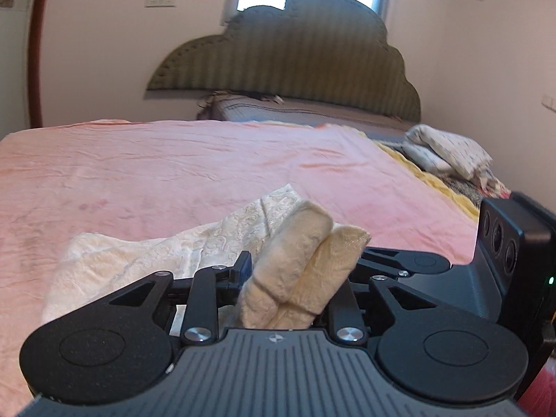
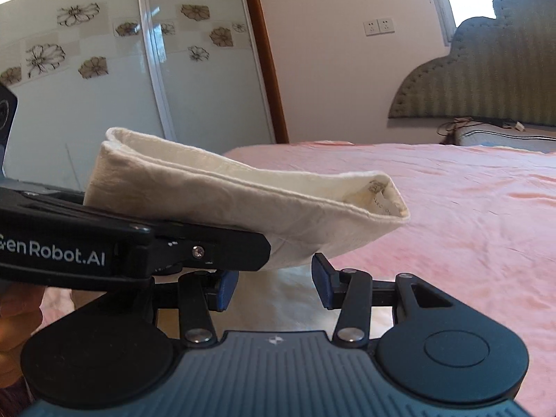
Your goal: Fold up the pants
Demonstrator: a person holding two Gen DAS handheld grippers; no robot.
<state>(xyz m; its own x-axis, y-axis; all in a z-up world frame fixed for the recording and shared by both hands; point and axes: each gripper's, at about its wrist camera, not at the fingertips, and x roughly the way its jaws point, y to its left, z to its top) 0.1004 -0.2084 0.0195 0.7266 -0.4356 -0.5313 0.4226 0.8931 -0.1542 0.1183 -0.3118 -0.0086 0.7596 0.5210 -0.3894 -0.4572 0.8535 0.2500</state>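
Observation:
The cream fleece pants (image 1: 299, 264) are bunched in a thick fold between my left gripper's (image 1: 295, 271) fingers, which are shut on them just above the pink bedspread (image 1: 173, 173); the rest of the cloth trails to the left. In the right wrist view the folded pants (image 2: 243, 205) hang raised over the bed, with a label showing inside the open end. The left gripper (image 2: 239, 246) enters from the left and clamps their lower edge. My right gripper (image 2: 274, 279) is open just below the fold, its blue pads (image 2: 321, 278) apart and holding nothing.
A green padded headboard (image 1: 285, 55) and a window stand at the bed's far end. A folded patterned cloth pile (image 1: 451, 156) lies at the bed's right edge. A mirrored wardrobe with flower decals (image 2: 104, 69) stands on the left.

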